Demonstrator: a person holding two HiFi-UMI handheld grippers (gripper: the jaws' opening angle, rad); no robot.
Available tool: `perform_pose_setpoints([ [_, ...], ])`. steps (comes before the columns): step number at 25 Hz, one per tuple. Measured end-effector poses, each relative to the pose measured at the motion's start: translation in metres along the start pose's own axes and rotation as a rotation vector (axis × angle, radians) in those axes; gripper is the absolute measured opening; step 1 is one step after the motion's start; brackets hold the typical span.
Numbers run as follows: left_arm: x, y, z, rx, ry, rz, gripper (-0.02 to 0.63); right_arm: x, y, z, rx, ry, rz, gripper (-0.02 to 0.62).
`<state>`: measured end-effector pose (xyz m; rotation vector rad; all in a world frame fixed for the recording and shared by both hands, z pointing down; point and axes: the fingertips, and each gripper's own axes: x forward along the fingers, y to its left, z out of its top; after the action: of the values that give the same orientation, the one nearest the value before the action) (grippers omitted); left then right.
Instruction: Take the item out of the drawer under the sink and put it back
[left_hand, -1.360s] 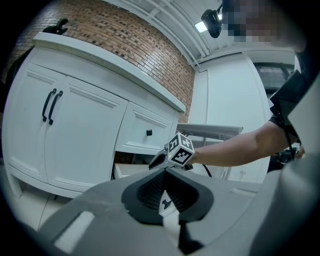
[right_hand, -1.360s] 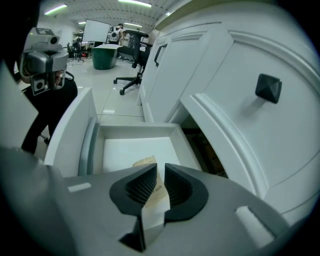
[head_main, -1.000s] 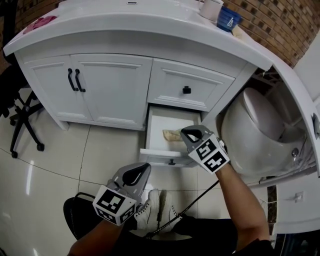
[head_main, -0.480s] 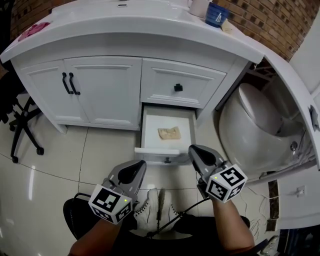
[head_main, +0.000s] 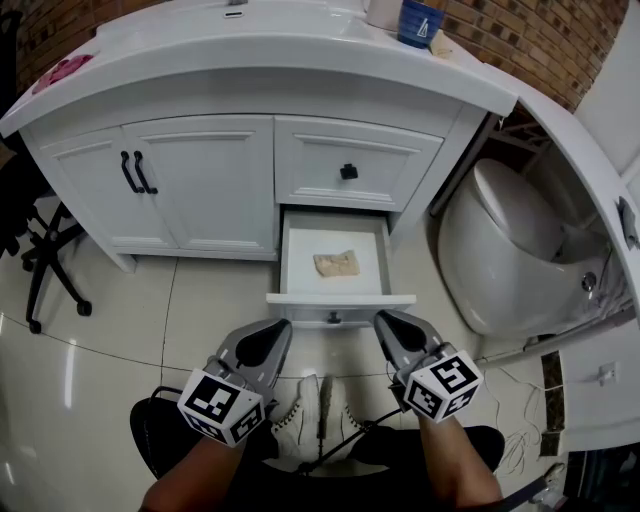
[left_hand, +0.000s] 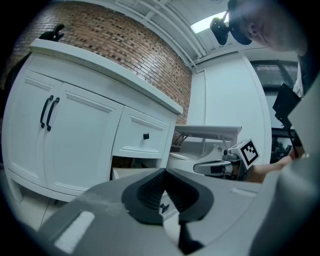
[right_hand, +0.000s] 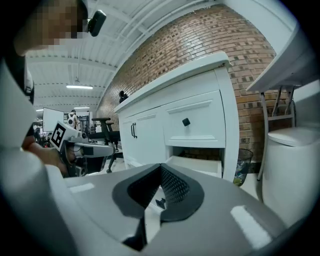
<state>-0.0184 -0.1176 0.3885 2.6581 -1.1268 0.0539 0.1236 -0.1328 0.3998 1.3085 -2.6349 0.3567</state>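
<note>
The bottom drawer (head_main: 340, 298) under the sink counter stands pulled out. A crumpled beige item (head_main: 335, 263) lies on its white floor, touched by nothing. My left gripper (head_main: 280, 329) hangs in front of the drawer's left corner, jaws together and empty. My right gripper (head_main: 385, 320) hovers just in front of the drawer's right corner, also shut and empty. In the left gripper view the shut left gripper (left_hand: 164, 170) points at the drawer (left_hand: 125, 173). The right gripper view shows the shut right gripper (right_hand: 161, 165) below the drawer (right_hand: 197, 164).
Above the open drawer is a shut drawer with a black knob (head_main: 348, 172). Cabinet doors with black handles (head_main: 132, 172) are to the left and a white toilet (head_main: 510, 250) to the right. An office chair (head_main: 40, 245) stands far left. White shoes (head_main: 310, 415) are below the grippers.
My right gripper has drawn back out of the drawer to a spot in front of it, leaving the beige item fully in sight inside. The left gripper has barely moved.
</note>
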Motion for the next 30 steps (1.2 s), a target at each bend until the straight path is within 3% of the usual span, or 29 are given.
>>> perform_pose_setpoints([
  [11, -0.009, -0.014, 0.014, 0.018, -0.019, -0.009, 0.006, -0.014, 0.016, 0.01, 0.006, -0.016, 0.007, 0.008],
  [30, -0.065, -0.076, 0.026, 0.088, -0.057, -0.013, 0.006, -0.094, 0.072, 0.03, -0.021, -0.108, -0.007, 0.008],
])
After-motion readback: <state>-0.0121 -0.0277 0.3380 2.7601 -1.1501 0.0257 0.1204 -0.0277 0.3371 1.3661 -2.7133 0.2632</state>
